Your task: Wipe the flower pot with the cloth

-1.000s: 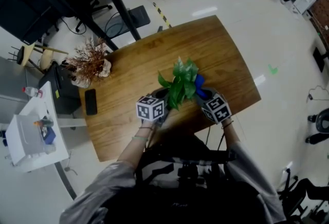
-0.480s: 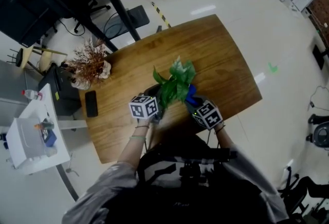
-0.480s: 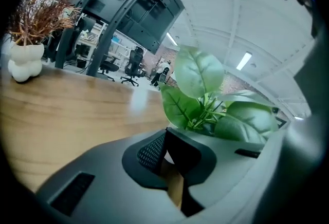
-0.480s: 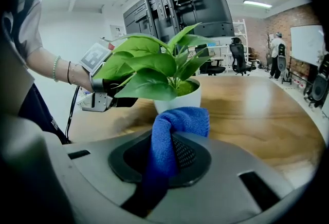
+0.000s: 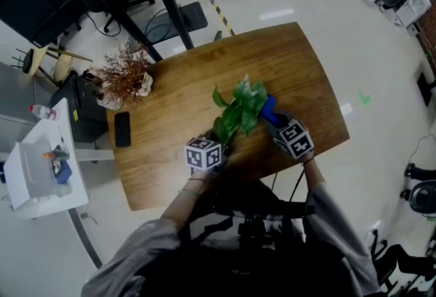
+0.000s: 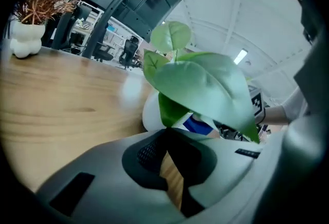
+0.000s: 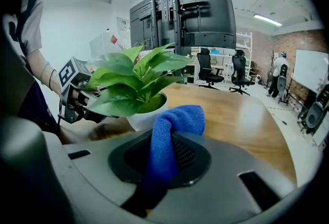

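Blue terry cloth [image 7: 177, 120], soft and nubbly, is pinched between the jaws of the right gripper [image 7: 165, 138]. A rounded fold bulges forward past the jaw tips, and the rest trails back toward the camera.

Just beyond that fold and slightly to its left stands the flower pot [image 7: 149, 114]. It is a smooth white pot, rounded in the wall and upright, so its long axis runs straight up from the table [image 5: 170, 84]. The fold looks close to the pot wall, but no view settles whether they touch.

Broad, glossy green leaves [image 7: 136, 81] spread over the rim. From the head view they hide the pot completely.

The left gripper [image 6: 167, 133] sits on the opposite side, toward the person's edge of the table. The pot's white wall [image 6: 151, 112] is ahead of it and a little to the left, under an overhanging leaf. Its dark pads meet at the tips with nothing between them, and only a sliver of wood grain shows lower down.

The right gripper carries the cloth and is the one placed to wipe. The coming move would likely be a short push forward and left, then a sweep around the curved wall. A light pot on polished wood could slide or tip under that pressure.

The table is warm brown wood with a visible grain. At its far left corner is a white lumpy vase of dried reddish twigs [image 5: 122, 81], well apart from the pot. A black phone [image 5: 122, 129] lies flat near it.
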